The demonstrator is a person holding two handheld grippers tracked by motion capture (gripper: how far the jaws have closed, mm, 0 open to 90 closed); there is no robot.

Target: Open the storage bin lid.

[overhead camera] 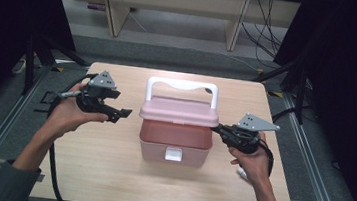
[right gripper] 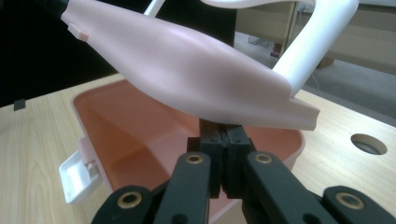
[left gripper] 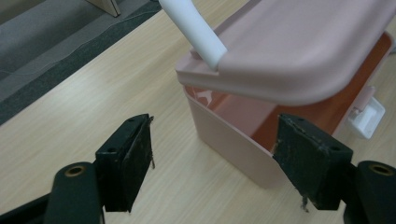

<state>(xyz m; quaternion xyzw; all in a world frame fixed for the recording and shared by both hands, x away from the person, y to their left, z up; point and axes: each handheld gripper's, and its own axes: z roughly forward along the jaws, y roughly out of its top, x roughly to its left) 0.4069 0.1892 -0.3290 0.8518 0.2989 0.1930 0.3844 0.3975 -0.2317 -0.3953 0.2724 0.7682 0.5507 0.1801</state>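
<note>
High view: the pink box (overhead camera: 175, 143) sits mid-table (overhead camera: 108, 173), lid (overhead camera: 179, 111) raised. Left gripper view: the left gripper (left gripper: 212, 149) is spread, empty, beside the box corner. Right gripper view: the right gripper (right gripper: 224, 140) is pressed together beneath the lid edge.

Right hand-held gripper (right gripper: 223, 140) view: jaw tips sit under the pink lid (right gripper: 187, 70), contact point hidden. White handle (right gripper: 317, 42) cut by top edge. Left hand-held gripper (left gripper: 212, 158) view: the lid's far end and the box (left gripper: 233, 140) run off right edge. High view: box interior hidden beneath lid.
</note>
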